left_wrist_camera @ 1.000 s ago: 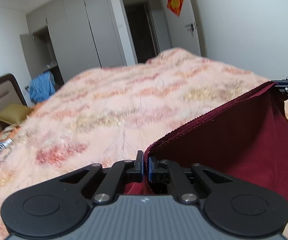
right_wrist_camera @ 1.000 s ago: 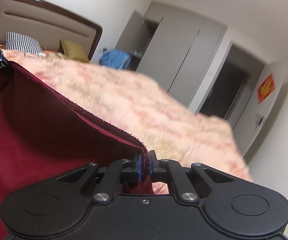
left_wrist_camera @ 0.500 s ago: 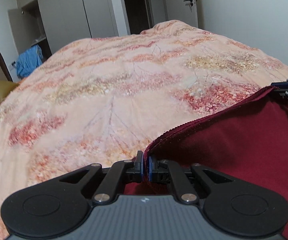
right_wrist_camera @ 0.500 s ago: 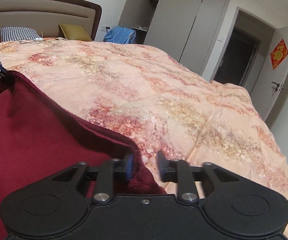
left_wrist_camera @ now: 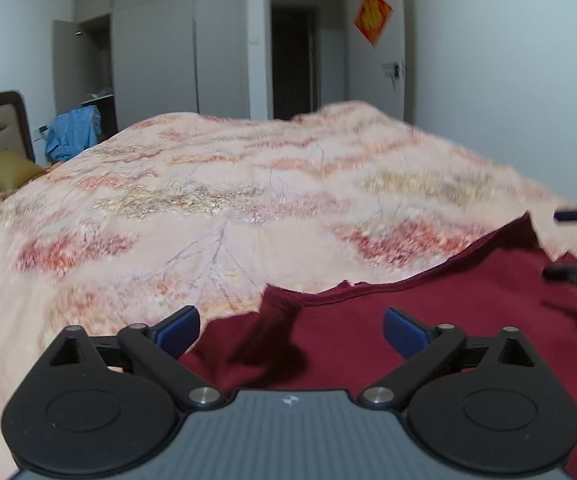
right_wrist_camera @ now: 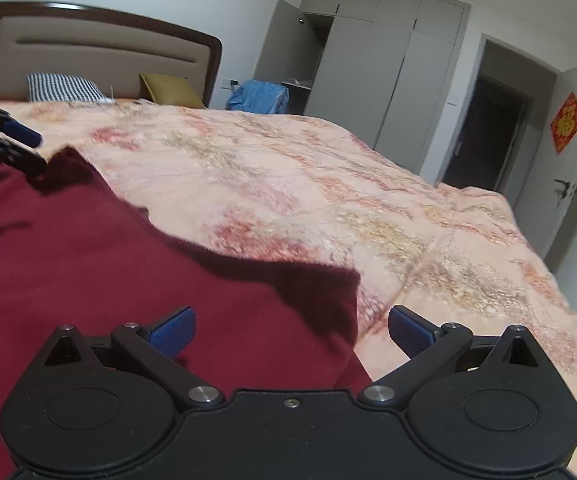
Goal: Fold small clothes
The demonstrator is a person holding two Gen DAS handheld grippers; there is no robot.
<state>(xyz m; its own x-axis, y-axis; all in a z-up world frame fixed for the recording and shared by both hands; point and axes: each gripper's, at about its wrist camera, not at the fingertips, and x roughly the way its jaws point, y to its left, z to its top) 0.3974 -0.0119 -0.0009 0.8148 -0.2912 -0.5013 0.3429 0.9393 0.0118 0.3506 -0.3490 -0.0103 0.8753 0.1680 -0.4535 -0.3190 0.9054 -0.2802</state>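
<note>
Maroon cloth (left_wrist_camera: 428,332) lies spread on the peach floral bedspread (left_wrist_camera: 208,208), its far edge rumpled, one corner peaked up just ahead of the left gripper (left_wrist_camera: 291,326) and another near the right gripper (right_wrist_camera: 291,328). Both grippers have their jaws opening, spread wide, with the blue pads (left_wrist_camera: 178,330) clear of the fabric; the garment sits below and between them, held by neither. In the left wrist view the right gripper shows at the right edge, blurred, over the cloth's far corner; in the right wrist view the left gripper shows at the left edge, likewise apart from the cloth.

Around the bed: a padded headboard (right_wrist_camera: 100,56) with dark wooden trim, a checked pillow (right_wrist_camera: 62,87) and an olive cushion (right_wrist_camera: 170,89) against it, a blue garment (right_wrist_camera: 258,98) heaped beside the bed near the grey wardrobe (right_wrist_camera: 384,68), whose one door stands ajar. A dark doorway (left_wrist_camera: 292,68) and a white door bearing a red diamond hanging (left_wrist_camera: 372,16) lie beyond the foot. Nothing lies on the bedspread ahead of the cloth.

A second ago each gripper pinched a corner of the cloth's hem and held it taut and raised between them; half a second ago the right one had begun to part while the left was clamped. Now the hem has dropped slack onto the bedspread.
</note>
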